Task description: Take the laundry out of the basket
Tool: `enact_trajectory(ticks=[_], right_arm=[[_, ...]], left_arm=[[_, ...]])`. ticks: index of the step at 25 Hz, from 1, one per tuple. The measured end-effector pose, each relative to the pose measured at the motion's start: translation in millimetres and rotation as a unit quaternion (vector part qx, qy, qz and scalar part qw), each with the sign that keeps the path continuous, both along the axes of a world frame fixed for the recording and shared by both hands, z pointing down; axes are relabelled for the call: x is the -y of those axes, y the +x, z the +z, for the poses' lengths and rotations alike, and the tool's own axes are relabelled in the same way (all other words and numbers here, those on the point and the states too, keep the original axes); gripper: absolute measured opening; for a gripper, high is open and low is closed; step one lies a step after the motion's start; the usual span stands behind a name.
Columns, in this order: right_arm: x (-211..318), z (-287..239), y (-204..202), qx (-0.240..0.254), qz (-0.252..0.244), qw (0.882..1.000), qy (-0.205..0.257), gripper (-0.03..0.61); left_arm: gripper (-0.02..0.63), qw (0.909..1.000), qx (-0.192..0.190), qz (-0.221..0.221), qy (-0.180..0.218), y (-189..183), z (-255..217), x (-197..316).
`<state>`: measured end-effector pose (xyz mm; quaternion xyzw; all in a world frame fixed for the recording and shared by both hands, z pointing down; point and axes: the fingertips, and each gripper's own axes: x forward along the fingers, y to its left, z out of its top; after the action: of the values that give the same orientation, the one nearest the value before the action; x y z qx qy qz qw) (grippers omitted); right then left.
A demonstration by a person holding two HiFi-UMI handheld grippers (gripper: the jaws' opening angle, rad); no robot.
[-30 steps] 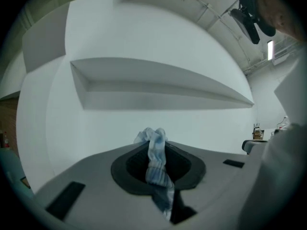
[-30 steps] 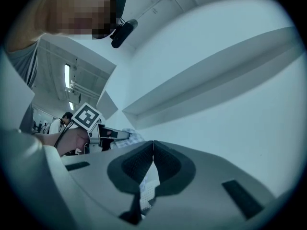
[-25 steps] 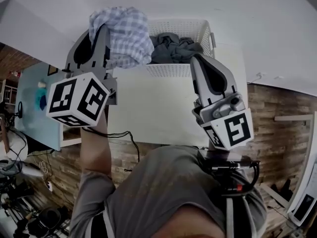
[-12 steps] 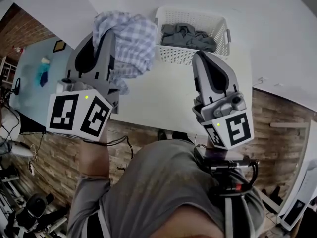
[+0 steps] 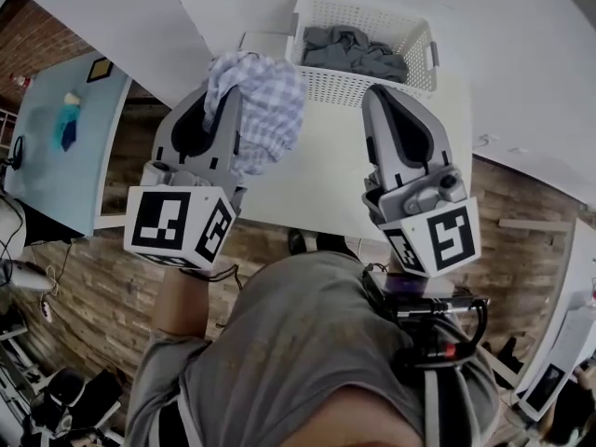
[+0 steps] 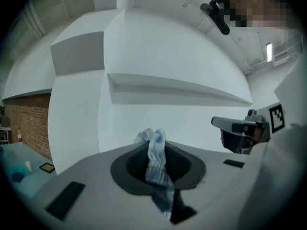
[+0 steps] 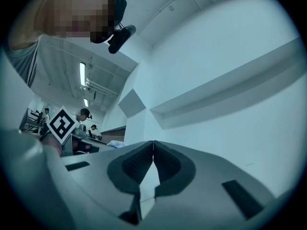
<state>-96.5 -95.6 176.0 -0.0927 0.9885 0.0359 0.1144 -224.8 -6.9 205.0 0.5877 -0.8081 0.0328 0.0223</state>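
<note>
You've got the checked cloth [image 5: 265, 110] clamped in your left gripper [image 6: 154, 150] beside the basket [image 5: 354, 88], your right gripper [image 7: 152, 150] is closed on nothing, and grey laundry [image 5: 358, 49] is left inside.

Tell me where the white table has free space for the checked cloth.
The free patch is the bare white table between the basket's front wall and the near edge, with the left gripper, shut on the checked cloth, on one side and the shut right gripper on the other. The basket is crowded with dark grey clothes.

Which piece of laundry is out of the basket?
The checked cloth, pinched in the left gripper; the grey clothes lie in the basket.
</note>
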Motion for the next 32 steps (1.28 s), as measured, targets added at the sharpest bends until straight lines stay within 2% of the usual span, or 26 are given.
enact_trajectory(ticks=[9, 17, 29, 32], right_arm=[[8.2, 12.4, -11.9, -0.037, 0.009, 0.999, 0.015, 0.008], [24.2, 28.0, -19.3, -0.069, 0.016, 0.997, 0.02, 0.008], [42.8, 48.4, -11.3, -0.099, 0.028, 0.995, 0.01, 0.008], [41.5, 50.5, -8.9, -0.101, 0.028, 0.994, 0.009, 0.008]], left_arm=[[0.058, 0.9973, -0.059, 0.01, -0.043, -3.6, 95.7, 21.1], [0.058, 0.9891, -0.089, 0.003, -0.118, -10.6, 190.2, 44.2], [0.074, 0.9754, -0.148, -0.007, -0.163, -0.7, 268.3, 57.3], [0.111, 0.973, -0.157, -0.014, -0.169, -1.3, 275.6, 52.9]])
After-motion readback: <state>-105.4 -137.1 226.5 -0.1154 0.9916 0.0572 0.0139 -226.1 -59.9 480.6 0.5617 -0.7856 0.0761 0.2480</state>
